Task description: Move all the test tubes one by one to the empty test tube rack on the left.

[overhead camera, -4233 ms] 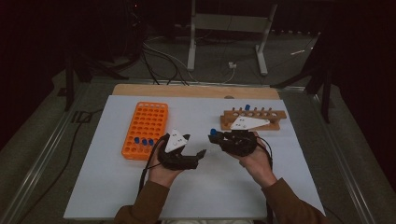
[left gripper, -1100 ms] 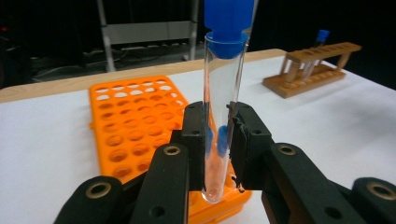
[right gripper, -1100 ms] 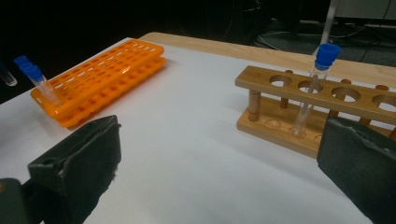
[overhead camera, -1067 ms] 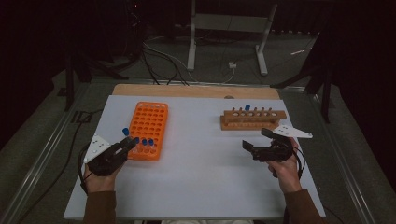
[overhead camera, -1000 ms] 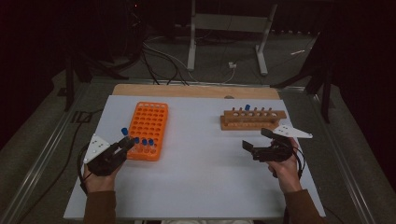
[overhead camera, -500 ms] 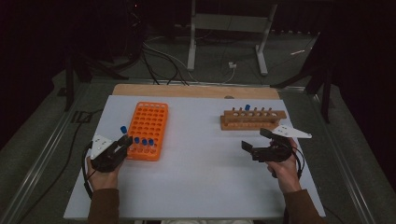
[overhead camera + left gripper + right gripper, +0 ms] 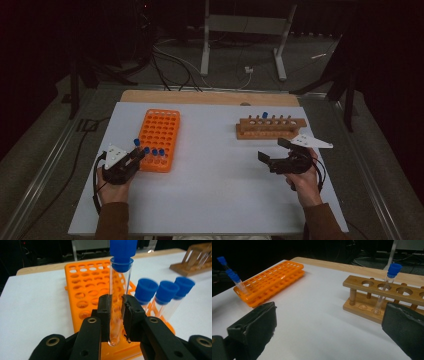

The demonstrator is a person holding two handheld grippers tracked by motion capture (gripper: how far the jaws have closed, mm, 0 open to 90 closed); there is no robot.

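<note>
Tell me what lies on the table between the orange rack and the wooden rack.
Nothing: in the high view the white tabletop is bare between the orange rack and the wooden rack. The right gripper view shows it too.

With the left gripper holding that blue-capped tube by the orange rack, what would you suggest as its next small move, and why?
Probably lower it a little further. The left gripper is shut on the tube, held upright over the near row of the orange rack, beside three seated tubes; its rounded bottom appears not yet seated in a hole.

Dim room, evenly lit table, slight blur
</note>
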